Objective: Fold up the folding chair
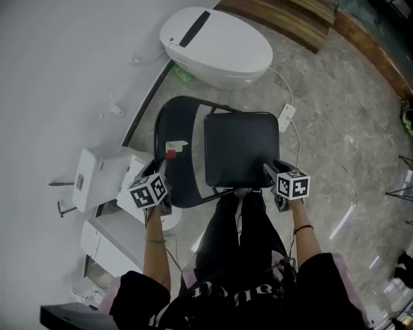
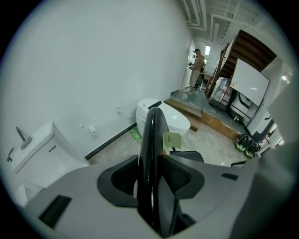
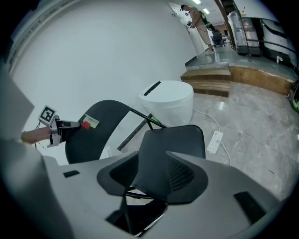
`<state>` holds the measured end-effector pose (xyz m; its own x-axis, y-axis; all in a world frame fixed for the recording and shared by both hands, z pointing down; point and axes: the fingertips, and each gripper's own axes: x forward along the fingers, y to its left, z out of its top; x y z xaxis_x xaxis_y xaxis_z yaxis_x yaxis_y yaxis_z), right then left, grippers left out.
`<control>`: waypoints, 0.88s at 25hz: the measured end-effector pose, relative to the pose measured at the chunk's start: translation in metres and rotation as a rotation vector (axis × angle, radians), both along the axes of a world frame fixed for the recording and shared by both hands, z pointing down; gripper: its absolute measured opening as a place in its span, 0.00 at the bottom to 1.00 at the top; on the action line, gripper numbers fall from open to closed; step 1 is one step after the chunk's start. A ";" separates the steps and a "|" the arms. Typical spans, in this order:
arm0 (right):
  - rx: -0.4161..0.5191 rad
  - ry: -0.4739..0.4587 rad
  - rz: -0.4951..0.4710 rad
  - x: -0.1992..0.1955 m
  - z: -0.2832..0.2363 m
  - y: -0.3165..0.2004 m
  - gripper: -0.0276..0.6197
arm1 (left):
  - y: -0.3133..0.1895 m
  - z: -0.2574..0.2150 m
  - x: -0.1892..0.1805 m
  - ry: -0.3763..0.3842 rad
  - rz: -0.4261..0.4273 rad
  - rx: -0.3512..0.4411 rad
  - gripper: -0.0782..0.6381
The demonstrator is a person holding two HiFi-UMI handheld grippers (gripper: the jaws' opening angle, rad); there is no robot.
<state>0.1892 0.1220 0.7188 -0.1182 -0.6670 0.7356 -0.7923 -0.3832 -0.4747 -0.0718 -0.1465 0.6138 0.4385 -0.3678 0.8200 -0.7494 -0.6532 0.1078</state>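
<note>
The black folding chair stands unfolded on the marble floor, its seat (image 1: 240,148) flat and its rounded backrest (image 1: 177,155) to the left of it. A label with a red tag (image 1: 174,148) hangs on the backrest. My left gripper (image 1: 162,167) is shut on the backrest's top edge (image 2: 152,149), which runs upright between the jaws. My right gripper (image 1: 268,169) is open at the seat's near right corner. The seat's edge (image 3: 163,154) lies between its jaws. In the right gripper view I see the left gripper (image 3: 58,126) at the backrest (image 3: 93,133).
A white toilet (image 1: 216,45) stands just beyond the chair by the wall. A power strip (image 1: 287,114) and its cable lie right of the seat. White boxed fixtures (image 1: 97,177) sit at the left. A wooden step (image 1: 290,19) lies farther off. My legs (image 1: 239,238) are behind the seat.
</note>
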 end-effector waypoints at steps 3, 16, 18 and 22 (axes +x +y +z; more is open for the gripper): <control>-0.018 -0.005 -0.002 0.020 0.036 0.006 0.33 | 0.000 0.000 0.003 -0.005 0.009 0.014 0.31; -0.166 -0.065 -0.076 0.077 0.210 0.041 0.44 | -0.006 -0.005 0.012 -0.018 0.017 0.133 0.31; -0.182 -0.081 -0.079 0.079 0.232 0.044 0.45 | -0.006 -0.003 0.013 -0.013 0.016 0.152 0.31; -0.213 -0.135 -0.054 0.081 0.266 0.050 0.47 | -0.006 0.001 0.014 -0.019 0.015 0.172 0.32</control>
<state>0.2702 0.1719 0.9845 -0.2565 -0.4890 0.8337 -0.7493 -0.4443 -0.4911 -0.0582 -0.1525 0.6149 0.4302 -0.4967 0.7538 -0.7402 -0.6721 -0.0205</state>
